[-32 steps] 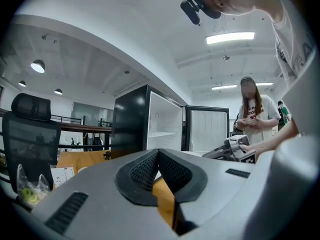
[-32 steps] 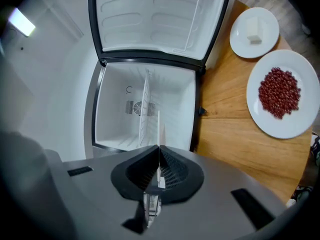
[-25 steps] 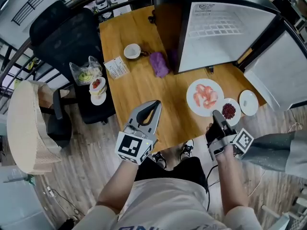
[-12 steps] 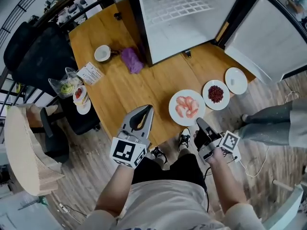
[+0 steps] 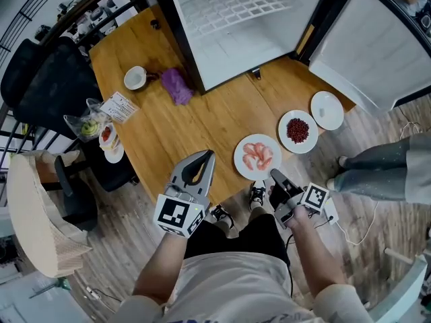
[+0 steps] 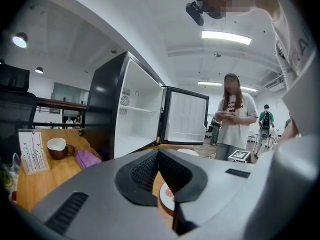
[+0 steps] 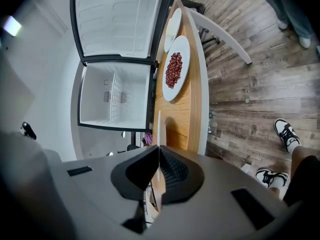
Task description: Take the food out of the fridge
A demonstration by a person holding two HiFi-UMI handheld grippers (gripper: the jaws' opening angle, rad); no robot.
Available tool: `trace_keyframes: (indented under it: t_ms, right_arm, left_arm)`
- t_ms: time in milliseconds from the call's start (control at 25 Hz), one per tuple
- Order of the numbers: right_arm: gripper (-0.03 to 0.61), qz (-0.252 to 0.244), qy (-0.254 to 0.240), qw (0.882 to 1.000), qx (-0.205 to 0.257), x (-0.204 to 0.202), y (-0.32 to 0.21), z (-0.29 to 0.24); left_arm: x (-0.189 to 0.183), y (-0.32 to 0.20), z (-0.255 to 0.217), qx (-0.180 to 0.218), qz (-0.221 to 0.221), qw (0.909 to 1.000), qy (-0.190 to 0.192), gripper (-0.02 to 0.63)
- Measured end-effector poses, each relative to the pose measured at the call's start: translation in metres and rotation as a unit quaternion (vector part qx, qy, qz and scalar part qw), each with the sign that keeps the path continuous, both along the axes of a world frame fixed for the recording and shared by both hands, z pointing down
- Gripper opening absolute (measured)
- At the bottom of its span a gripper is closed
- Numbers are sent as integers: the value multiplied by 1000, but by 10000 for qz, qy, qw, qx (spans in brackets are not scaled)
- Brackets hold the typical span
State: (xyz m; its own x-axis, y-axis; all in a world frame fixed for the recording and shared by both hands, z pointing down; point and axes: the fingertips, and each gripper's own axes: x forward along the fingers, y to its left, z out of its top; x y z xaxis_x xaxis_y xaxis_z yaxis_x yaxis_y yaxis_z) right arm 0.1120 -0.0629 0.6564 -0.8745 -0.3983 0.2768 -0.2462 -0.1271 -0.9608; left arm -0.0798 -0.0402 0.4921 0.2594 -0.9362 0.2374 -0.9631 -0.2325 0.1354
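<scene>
Three plates stand on the wooden table (image 5: 195,120) in front of the open, bare fridge (image 5: 236,25): a plate of pink shrimp (image 5: 257,157), a plate of red beans (image 5: 297,131) and an empty white plate (image 5: 326,110). My left gripper (image 5: 206,155) is shut and holds nothing, its tips at the table's near edge, left of the shrimp plate. My right gripper (image 5: 273,174) is shut too and hangs just off the edge by that plate's near rim. In the right gripper view the gripper (image 7: 159,146) looks level along the tabletop at the red beans (image 7: 174,69). The left gripper (image 6: 158,150) faces the fridge (image 6: 135,129).
A mug (image 5: 135,77), a purple cloth (image 5: 176,85) and a printed card (image 5: 120,106) lie at the table's far left. A black chair (image 5: 47,79) with a bag of food (image 5: 91,123) stands left of the table. A person (image 6: 235,119) stands right of the fridge door (image 5: 363,52).
Both grippers have sunk and drawn back to the table's near edge, still shut. The three plates stay where they were on the table.
</scene>
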Motion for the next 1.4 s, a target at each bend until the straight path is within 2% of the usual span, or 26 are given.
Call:
trace_keyframes:
  t_ms: [320,520,720,880,1000,1160,1240,1320,1400]
  right_arm:
    - [25,-183,550,9981,-196,2,4,18]
    - [28,-242,675,9971,-260,2,4,21]
    - [89,-259,765,9961,-348,5,4,26]
    - [104,-275,785,9958,-388,4,6,31]
    - [109,-368,1066,9930,-362,13,10,34]
    - [107,-472,1594,9861,-22,34,16,22]
    - [74,-375,1794,9827,257,43,10,9]
    - [34,-256,1951,9784,624,48,0,-9]
    - [25,-197,2066,9718,1117,47,-15,-33]
  left_arm:
    - [4,-3,2,-47,50,9999,83,7]
    - [6,-5,6,-98,106,9998,103,8]
    - [6,-5,9,-152,110,9997,132,8]
    - [6,-6,10,-154,108,9997,148,7]
    - [6,-8,8,-145,102,9997,150,8]
    - [5,-10,0,-117,79,9998,131,8]
    - [3,-12,-8,-70,51,9999,118,8]
    - [4,-15,-18,1,42,9999,91,8]
    - [5,-19,-30,93,42,9999,58,8]
